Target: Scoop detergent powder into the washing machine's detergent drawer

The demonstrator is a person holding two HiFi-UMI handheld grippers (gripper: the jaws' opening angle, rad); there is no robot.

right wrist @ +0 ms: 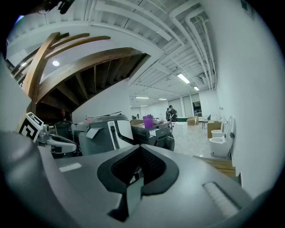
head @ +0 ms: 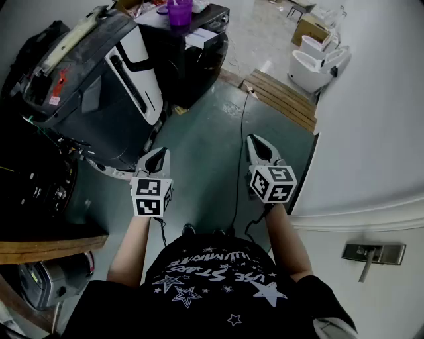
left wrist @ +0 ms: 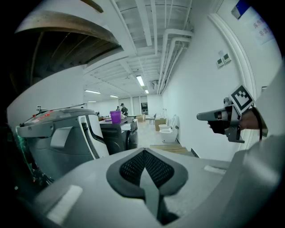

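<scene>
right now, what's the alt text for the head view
Seen from above, a person holds the left gripper and right gripper, both shut and empty, over a grey floor. Dark machines stand left, a white door right.

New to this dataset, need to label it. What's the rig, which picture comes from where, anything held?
No robot: a person holds a two-jaw gripper in each hand. The head view looks down from their head at the left gripper and right gripper above the floor. The other two views ride on the grippers and look along their jaws. Both pairs of jaws are closed, with nothing between them. Ahead stand a grey-and-white machine, a purple cup behind it, and white toilets.
</scene>
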